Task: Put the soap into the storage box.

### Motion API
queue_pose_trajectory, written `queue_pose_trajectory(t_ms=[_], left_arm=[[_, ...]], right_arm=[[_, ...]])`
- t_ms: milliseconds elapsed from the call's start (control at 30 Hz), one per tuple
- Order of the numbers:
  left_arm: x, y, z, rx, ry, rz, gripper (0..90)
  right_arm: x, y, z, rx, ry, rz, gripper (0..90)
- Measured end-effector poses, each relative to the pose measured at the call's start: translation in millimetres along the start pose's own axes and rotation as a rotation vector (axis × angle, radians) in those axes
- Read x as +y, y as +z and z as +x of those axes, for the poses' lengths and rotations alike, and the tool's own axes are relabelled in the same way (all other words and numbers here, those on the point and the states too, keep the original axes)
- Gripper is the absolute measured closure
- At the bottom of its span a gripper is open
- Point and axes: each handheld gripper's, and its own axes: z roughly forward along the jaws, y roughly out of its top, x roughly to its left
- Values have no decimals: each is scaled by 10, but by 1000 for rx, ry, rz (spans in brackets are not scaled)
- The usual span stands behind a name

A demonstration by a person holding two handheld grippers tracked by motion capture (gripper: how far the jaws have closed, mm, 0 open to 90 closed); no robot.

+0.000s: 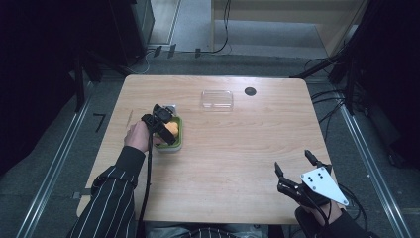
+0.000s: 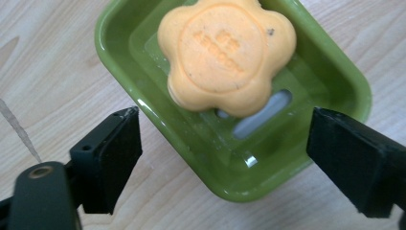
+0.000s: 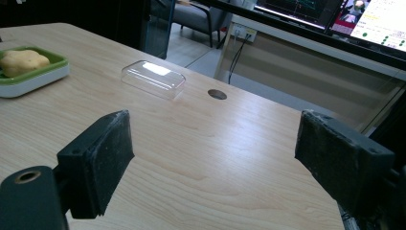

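High view: the left gripper hangs directly over a green soap dish at the left-centre of the wooden surface, with an orange flower-shaped soap bar lying in it. A clear plastic lid rests well apart toward the far edge, near a dark round grommet. The right gripper sits near the front right corner, jaws spread, holding nothing. Left gripper view: the jaws stand wide apart, one on each side of the dish's near corner, touching nothing; the soap bar occupies the far part of the dish, above a drain slot. The dish interior looks glossy and possibly wet. Right gripper view: jaws parted over bare surface; lid, grommet and dish lie beyond, the dish at far left. Assessment: the soap is likely light, firm yet easily dented, and slippery where damp; the scalloped sides offer the best purchase, taken across opposite notches with moderate pressure. The dish is rigid and smooth; it may slide if nudged.
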Motion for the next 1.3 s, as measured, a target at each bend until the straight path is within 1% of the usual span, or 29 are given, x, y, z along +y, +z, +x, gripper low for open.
queue_pose_trajectory(t_ms=[67, 133, 233, 300, 400, 500, 533, 700, 767, 800, 867, 1100, 1200, 1300], left_arm=[[-23, -19, -3, -5, -1, 4, 99], [-40, -32, -6, -1, 0, 3, 88], [-95, -84, -10, -13, -9, 7, 76], [-124, -103, -16, -12, -5, 15, 58], [-164, -126, -26, -23, 3, 28, 44], [-207, -153, -55, -27, 11, 37, 32], [-230, -159, -74, -24, 7, 25, 32], [-299, -207, -138, -28, 29, 38, 21], [-335, -222, -162, -28, 30, 36, 20], [-353, -230, -174, -28, 34, 43, 20], [-396, -246, -196, -27, 38, 45, 18], [-571, -298, -282, -41, 48, 46, 2], [-646, -309, -326, -36, 52, 47, 2], [-721, -314, -368, -39, 59, 57, 2]], right_arm=[[3, 4, 6, 5, -3, -2, 134], [7, 6, 15, 5, -6, 1, 134], [9, 9, 19, 7, -5, 2, 134], [9, 9, 19, 6, -5, 2, 134], [8, 9, 16, 6, -5, 2, 134], [7, 9, 14, 6, -4, 1, 134], [7, 9, 14, 6, -4, 1, 134], [8, 10, 15, 7, -7, 2, 135], [8, 9, 17, 6, -5, 3, 134], [8, 9, 16, 6, -5, 3, 134], [8, 9, 16, 6, -5, 3, 134], [9, 8, 19, 7, -6, 3, 134], [9, 7, 19, 6, -6, 2, 134], [9, 9, 19, 7, -7, 3, 134]])
